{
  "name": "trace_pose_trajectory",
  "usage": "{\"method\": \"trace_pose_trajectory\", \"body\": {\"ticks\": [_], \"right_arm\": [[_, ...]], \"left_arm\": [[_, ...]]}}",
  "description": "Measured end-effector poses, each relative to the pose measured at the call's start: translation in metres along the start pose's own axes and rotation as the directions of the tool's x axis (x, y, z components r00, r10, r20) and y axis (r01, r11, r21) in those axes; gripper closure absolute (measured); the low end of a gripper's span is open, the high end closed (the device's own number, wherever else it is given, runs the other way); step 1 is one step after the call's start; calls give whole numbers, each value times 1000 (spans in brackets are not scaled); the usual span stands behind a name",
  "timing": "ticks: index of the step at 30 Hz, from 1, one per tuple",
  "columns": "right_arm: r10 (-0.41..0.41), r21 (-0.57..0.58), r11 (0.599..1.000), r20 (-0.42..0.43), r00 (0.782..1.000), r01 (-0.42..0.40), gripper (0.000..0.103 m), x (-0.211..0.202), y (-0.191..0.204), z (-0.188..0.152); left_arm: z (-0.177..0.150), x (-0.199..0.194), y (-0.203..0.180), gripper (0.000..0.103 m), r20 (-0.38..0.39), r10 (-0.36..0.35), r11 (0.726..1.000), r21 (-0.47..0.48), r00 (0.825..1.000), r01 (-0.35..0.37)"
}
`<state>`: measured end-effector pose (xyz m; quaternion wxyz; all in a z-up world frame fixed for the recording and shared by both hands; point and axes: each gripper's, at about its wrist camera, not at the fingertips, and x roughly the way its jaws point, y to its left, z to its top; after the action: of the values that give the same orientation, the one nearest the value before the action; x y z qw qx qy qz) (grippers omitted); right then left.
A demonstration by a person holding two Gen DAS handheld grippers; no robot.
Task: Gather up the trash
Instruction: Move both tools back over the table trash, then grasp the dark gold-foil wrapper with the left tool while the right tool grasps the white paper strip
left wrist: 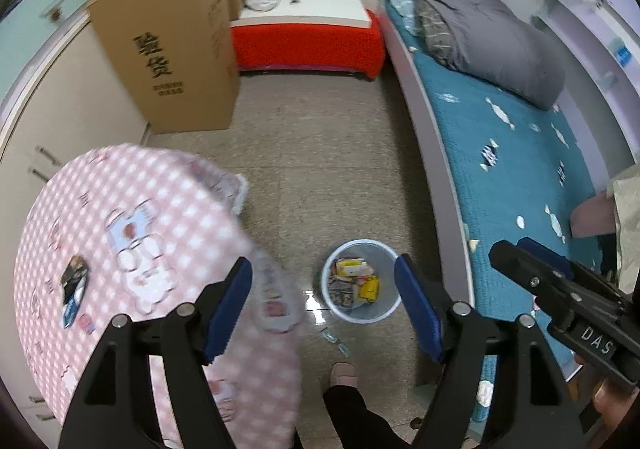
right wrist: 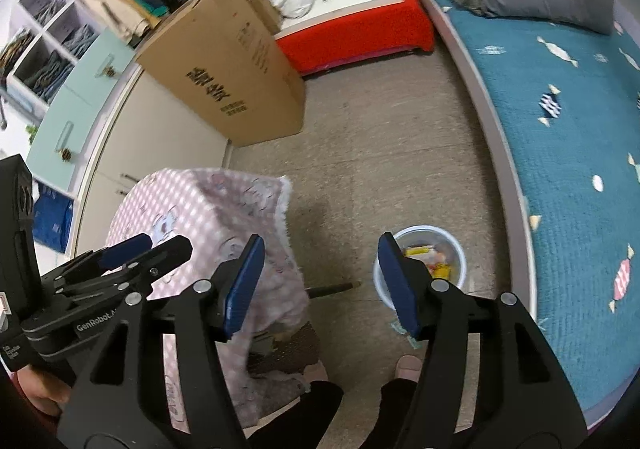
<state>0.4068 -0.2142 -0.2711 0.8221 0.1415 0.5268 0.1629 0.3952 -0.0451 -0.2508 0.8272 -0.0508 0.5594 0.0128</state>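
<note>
- The left tool (left wrist: pixel 324 305) is held high above the floor with its blue pads spread wide and nothing between them; the right tool (right wrist: pixel 320 281) is likewise spread and empty.
- Each tool is caught from the side by the other camera: the right tool at the right edge of the left view, the left tool at the left edge of the right view.
- Only in the left wrist view is a dark wrapper (left wrist: pixel 74 283) seen, lying on the pink checked counter (left wrist: pixel 132 209).
- Only in the right wrist view are wall shelves (right wrist: pixel 44 29) of folded clothes seen.
- One white bin (left wrist: pixel 362 280) holding wrappers stands on the floor between the counter and the bed (left wrist: pixel 520 177).
- One clear scrap (left wrist: pixel 334 341) lies on the floor just beside the bin.
- One cardboard box (left wrist: pixel 172 45) stands well apart from the bin.
</note>
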Motion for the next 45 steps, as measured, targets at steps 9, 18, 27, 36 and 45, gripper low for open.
{"method": "trace_pose_trajectory", "body": {"ticks": [9,18,27,36,45], "right_arm": [[71,-109,991,-83,994,-80,44,59,125,-27],[113,-136,981,-157,981,-135,44,126,225,-61],[93,-87,990,-179,979,-110,44,167,259,-82],[73,-63,994,-198,977,-87,44,184,266,-84],[105,-118,983,-253,962,-139,44,207,309,-94]], "left_arm": [[-29,-16,155,31,-2,84,984,-160,996,-83],[-44,-5,288,31,-50,125,974,-184,991,-132],[-41,42,327,41,-120,64,993,-91,991,-75],[-41,71,327,75,-151,-3,999,-45,989,-4],[-54,49,382,88,-85,-31,979,-203,996,13]]}}
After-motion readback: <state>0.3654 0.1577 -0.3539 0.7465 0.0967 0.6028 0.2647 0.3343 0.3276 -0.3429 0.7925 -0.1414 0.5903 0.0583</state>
